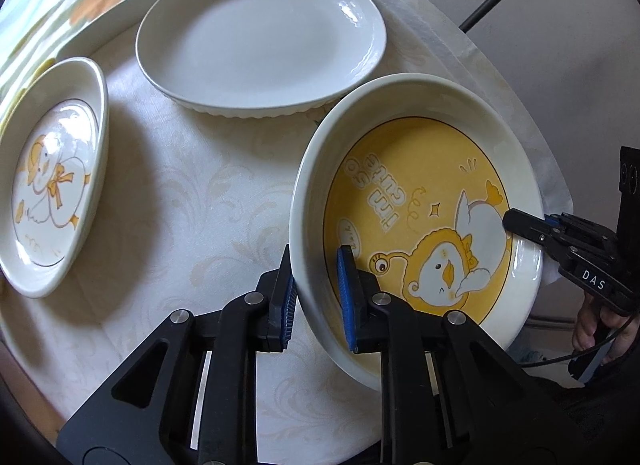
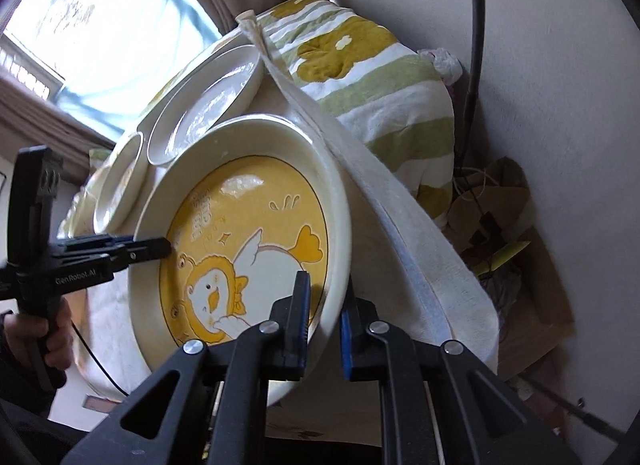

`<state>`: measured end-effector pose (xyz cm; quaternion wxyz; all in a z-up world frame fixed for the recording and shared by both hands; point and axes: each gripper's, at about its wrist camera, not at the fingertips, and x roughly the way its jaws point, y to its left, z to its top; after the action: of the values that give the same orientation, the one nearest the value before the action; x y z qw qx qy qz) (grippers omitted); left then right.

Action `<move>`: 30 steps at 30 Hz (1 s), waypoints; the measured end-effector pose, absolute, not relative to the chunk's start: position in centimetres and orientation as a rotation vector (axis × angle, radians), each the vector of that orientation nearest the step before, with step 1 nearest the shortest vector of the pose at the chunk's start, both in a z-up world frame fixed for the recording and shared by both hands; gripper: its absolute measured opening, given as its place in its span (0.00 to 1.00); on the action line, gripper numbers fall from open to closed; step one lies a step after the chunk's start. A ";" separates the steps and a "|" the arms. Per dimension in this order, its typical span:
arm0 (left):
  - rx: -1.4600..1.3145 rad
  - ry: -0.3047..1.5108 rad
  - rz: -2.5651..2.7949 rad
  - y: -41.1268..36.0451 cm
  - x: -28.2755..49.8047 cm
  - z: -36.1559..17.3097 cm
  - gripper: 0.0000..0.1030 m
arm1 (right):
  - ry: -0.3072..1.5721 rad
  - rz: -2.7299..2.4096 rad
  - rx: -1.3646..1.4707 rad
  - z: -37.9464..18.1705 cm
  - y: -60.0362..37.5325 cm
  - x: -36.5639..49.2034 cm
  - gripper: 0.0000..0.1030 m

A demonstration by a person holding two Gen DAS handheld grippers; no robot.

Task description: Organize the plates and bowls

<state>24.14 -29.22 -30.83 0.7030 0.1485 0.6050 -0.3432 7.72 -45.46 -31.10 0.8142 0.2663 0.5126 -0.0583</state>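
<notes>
Cream-clothed tabletop (image 1: pixel 180 193): yellow duck bowl (image 1: pixel 420 217) tilted, rim pinched by left hand-held gripper (image 1: pixel 316 297) and right hand-held gripper (image 2: pixel 324 325), likely steadying a two-sided lift; white plate (image 1: pixel 260 41) beyond.

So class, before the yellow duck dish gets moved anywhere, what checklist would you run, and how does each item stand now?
1. Left tool straddles the yellow duck dish rim: ok.
2. Right tool straddles the opposite rim: ok.
3. Pads pressed firmly on the rim: cannot tell.
4. Dish level: not ok, it looks tilted.
5. White oval plate bare for stacking: ok.
6. Small duck plate apart from the dish: ok.
</notes>
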 end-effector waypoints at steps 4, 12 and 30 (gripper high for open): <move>0.311 1.327 -0.771 -29.1 23.2 -30.2 0.15 | 1.074 -0.114 0.570 -30.8 -45.6 7.3 0.12; 0.252 1.291 -0.730 -25.2 21.5 -27.9 0.15 | 1.077 -0.064 0.510 -29.1 -44.2 8.2 0.12; 0.030 1.252 -0.406 -3.6 20.5 -24.7 0.15 | 1.134 0.294 0.321 -26.4 -28.2 16.0 0.12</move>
<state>20.53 -3.61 -24.74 0.7912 0.0141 0.5817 -0.1884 16.05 -28.17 -26.35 0.8211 0.1508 0.5329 0.1381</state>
